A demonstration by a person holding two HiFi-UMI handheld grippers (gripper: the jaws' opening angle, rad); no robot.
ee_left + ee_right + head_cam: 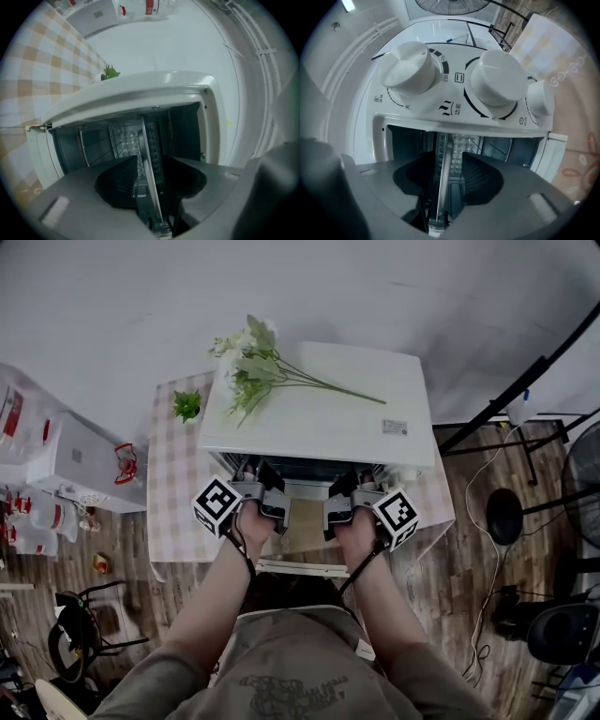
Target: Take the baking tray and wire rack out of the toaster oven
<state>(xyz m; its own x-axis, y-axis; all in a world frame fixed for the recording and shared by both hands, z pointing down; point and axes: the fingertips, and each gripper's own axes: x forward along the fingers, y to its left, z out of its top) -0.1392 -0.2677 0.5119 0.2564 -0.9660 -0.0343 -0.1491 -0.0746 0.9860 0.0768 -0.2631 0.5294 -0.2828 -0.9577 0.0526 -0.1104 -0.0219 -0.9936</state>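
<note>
1. Two forearms (214, 596) reach forward, and each hand carries a grey gripper with a black-and-white marker cube (217, 505).
2. On the left gripper (151, 164) the dark ribbed jaws stand apart. The thin metal rim of the baking tray (145, 140) is between them, not pinched.
3. The right gripper (447, 161) is spread in the same way around this rim.
4. The tray, of dimpled shiny metal, sits inside the toaster oven (319, 418), a white box with rounded corners. The wire rack (112, 143) of thin rods is inside too.
5. Smooth round knobs (497, 84) stand on the front panel.
6. A flower sprig (253, 367) lies on top, and a checked cloth (173, 493) is underneath.
</note>
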